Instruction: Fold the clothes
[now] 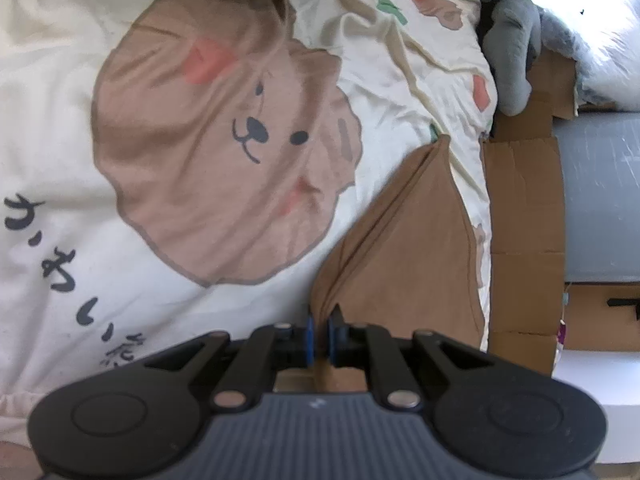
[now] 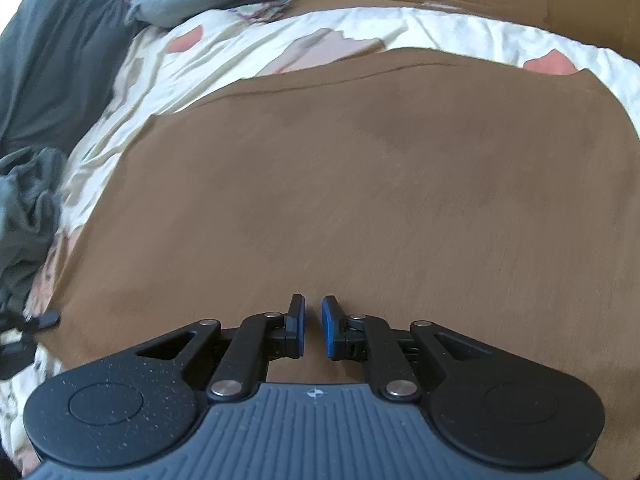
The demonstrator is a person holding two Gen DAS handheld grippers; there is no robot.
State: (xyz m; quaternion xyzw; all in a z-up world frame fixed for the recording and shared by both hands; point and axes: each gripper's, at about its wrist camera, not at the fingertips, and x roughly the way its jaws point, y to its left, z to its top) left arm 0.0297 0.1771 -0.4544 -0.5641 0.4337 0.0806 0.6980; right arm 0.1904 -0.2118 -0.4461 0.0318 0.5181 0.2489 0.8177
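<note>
The left tongs are gripping a raised fold of the brown garment above the bear-print duvet. The right tongs are hovering slightly parted, empty, over the garment spread flat on the bed.

Daylight, fairly bright; window glare blows out the top-right corner of the left wrist view, nothing readable there. Both fisheye views bend hard at the edges, with black corners. Right wrist view is motion-blurred across the brown cloth; shadows are soft, colours slightly washed.
</note>
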